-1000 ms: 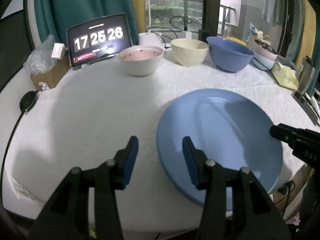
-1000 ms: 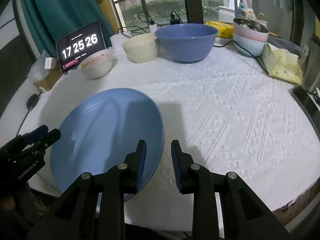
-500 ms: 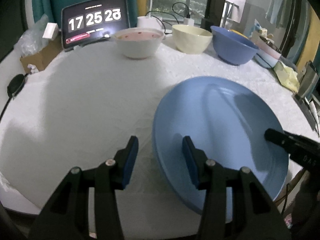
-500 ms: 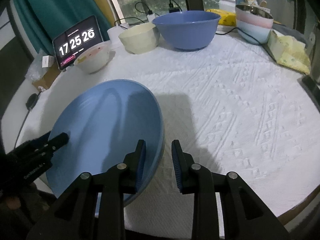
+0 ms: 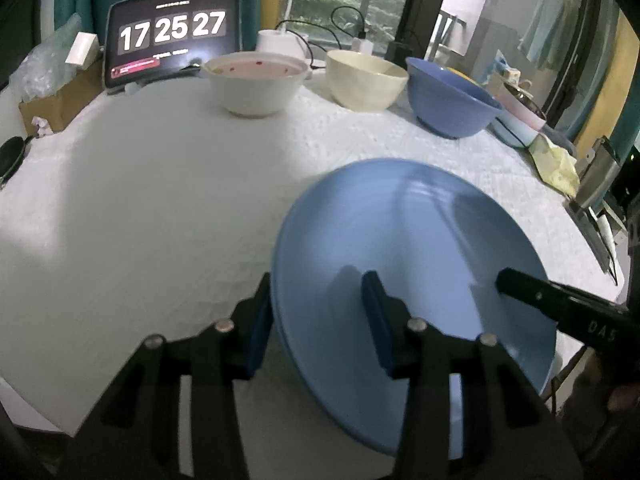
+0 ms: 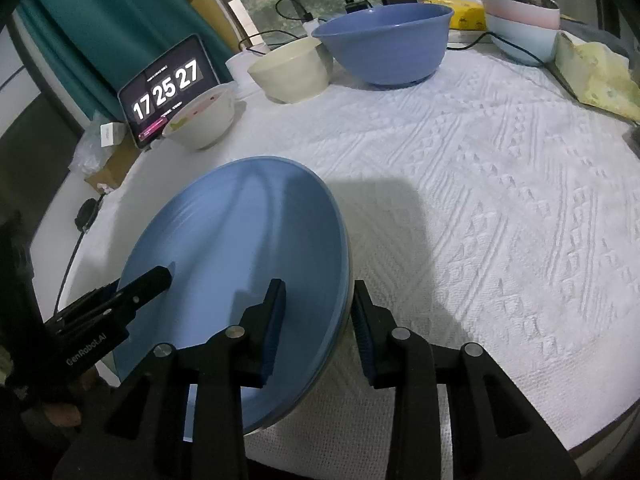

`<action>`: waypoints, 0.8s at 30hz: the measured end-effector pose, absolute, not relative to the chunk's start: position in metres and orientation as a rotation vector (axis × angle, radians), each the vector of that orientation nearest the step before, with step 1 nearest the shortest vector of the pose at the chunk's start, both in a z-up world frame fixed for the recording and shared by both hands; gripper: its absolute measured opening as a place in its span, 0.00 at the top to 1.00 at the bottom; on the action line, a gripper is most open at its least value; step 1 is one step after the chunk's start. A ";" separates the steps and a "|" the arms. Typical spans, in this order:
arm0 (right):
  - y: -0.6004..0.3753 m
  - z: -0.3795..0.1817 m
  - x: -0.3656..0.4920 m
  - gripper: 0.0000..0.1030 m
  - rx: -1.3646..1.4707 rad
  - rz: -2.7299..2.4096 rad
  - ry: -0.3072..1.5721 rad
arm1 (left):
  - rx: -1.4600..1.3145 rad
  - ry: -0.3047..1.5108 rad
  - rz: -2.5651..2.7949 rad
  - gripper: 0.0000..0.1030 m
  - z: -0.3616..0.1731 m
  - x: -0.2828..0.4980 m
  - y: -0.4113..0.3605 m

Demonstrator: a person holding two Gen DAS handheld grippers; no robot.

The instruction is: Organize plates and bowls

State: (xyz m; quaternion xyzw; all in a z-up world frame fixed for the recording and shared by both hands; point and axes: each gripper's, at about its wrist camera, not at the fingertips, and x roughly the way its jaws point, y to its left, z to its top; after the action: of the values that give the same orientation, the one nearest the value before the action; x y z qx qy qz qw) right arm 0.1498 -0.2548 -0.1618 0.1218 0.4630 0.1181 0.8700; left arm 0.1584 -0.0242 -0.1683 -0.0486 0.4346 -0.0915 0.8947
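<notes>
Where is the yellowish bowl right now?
In the left wrist view the cream bowl sits at the table's far edge, between the white bowl and the blue bowl.

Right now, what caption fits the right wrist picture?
Both grippers straddle opposite rims of the blue plate on the white tablecloth.

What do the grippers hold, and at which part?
Cannot tell. The rim of the blue plate sits between both pairs of jaws: left gripper, just closing, at its left edge; right gripper, just opening, at its right edge. Contact is unclear.
</notes>
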 end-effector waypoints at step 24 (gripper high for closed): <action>-0.230 -0.136 0.184 0.67 0.164 0.257 0.921 | -0.115 0.838 -0.151 0.60 -0.148 0.175 -0.003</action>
State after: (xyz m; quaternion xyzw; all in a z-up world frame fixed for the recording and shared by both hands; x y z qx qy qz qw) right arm 0.1844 -0.2295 -0.1356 0.0790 0.4429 0.1235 0.8845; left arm 0.1747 -0.0027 -0.1483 -0.0558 0.4060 -0.0733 0.9092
